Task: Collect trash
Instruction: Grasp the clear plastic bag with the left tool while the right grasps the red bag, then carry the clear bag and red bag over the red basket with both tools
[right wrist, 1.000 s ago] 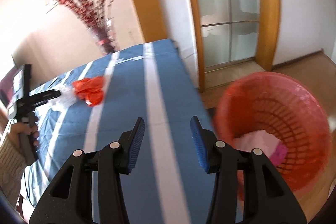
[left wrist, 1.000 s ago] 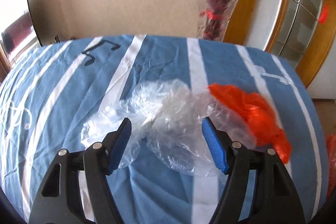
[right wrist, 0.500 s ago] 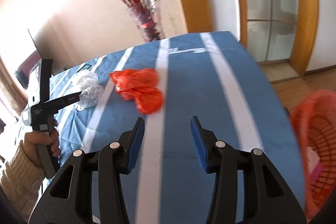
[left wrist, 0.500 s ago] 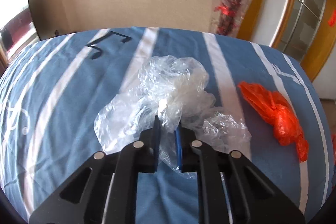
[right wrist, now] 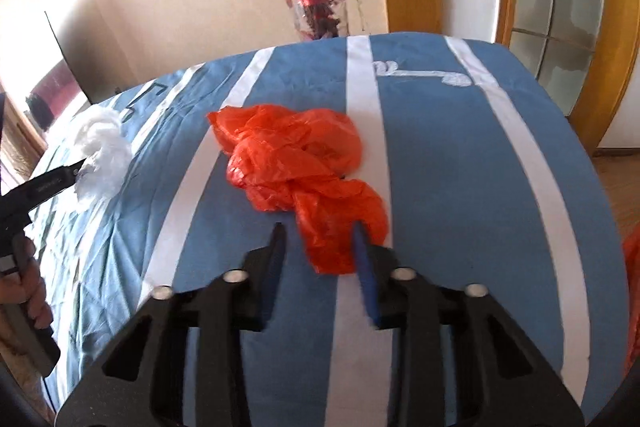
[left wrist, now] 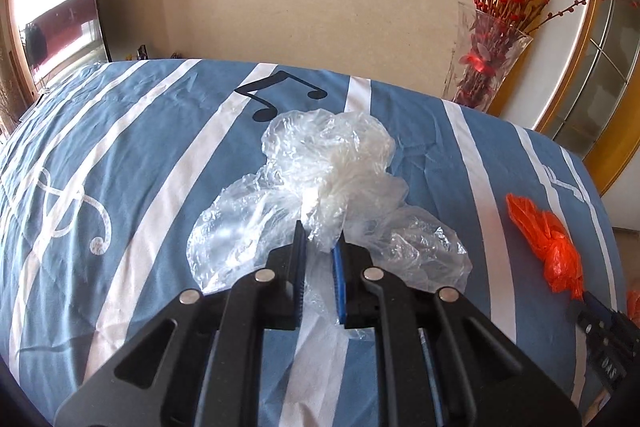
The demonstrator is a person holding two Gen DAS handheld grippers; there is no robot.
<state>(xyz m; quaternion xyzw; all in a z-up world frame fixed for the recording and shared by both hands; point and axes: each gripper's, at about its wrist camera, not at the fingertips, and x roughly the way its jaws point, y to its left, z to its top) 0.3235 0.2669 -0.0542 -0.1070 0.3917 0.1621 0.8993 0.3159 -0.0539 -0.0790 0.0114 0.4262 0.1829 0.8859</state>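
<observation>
Blue cloth with white stripes [left wrist: 120,163] covered the table, and a glass vase of red berry branches [left wrist: 486,67] stood at its far edge against a beige wall. On the left part of the cloth, the left gripper [left wrist: 320,241] was pinched shut on the near fold of a crumpled clear plastic bag [left wrist: 328,163], which otherwise lay on the cloth just short of a printed black music note. To its right, well apart, lay a crumpled orange plastic bag [right wrist: 296,167]. The right gripper [right wrist: 318,233] had its jaws just closing around that bag's near tail; the right pad touched the plastic, while the left pad stood clear with a gap.
</observation>
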